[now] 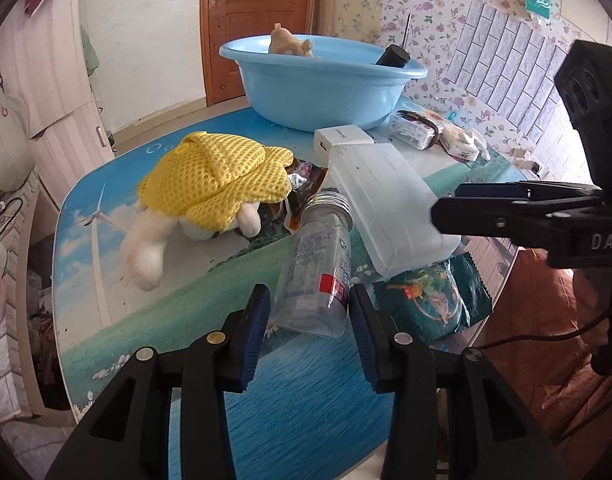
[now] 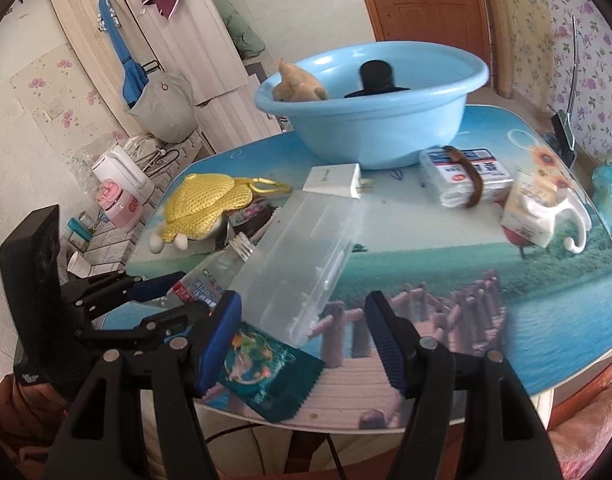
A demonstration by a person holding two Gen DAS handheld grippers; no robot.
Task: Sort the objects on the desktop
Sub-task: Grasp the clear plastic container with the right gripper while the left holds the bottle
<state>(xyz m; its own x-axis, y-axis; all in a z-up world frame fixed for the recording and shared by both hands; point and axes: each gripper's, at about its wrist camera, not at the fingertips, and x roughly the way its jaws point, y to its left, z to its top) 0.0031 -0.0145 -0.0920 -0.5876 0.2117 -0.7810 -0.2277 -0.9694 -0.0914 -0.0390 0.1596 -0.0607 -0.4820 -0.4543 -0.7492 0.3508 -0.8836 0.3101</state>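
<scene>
A clear plastic bottle (image 1: 320, 264) with a metal screw neck lies on the table; its base sits between the open fingers of my left gripper (image 1: 309, 312). The pads look close to it, contact unclear. The bottle also shows in the right wrist view (image 2: 210, 280). A translucent plastic box (image 2: 302, 256) lies tilted over a teal snack packet (image 2: 266, 376). My right gripper (image 2: 304, 320) is open around the box's near end, not touching. A blue basin (image 2: 370, 116) at the back holds a tan plush toy (image 2: 298, 84) and a black object (image 2: 376, 74).
A yellow-clad plush toy (image 1: 202, 196), a white charger (image 2: 336, 180), a banded tissue pack (image 2: 464, 180), a tissue packet (image 2: 528, 208) and a white hook (image 2: 574, 220) lie on the picture-printed table (image 2: 506, 300). Foil wrappers (image 1: 306, 184) lie beside the bottle neck. The table edge is near both grippers.
</scene>
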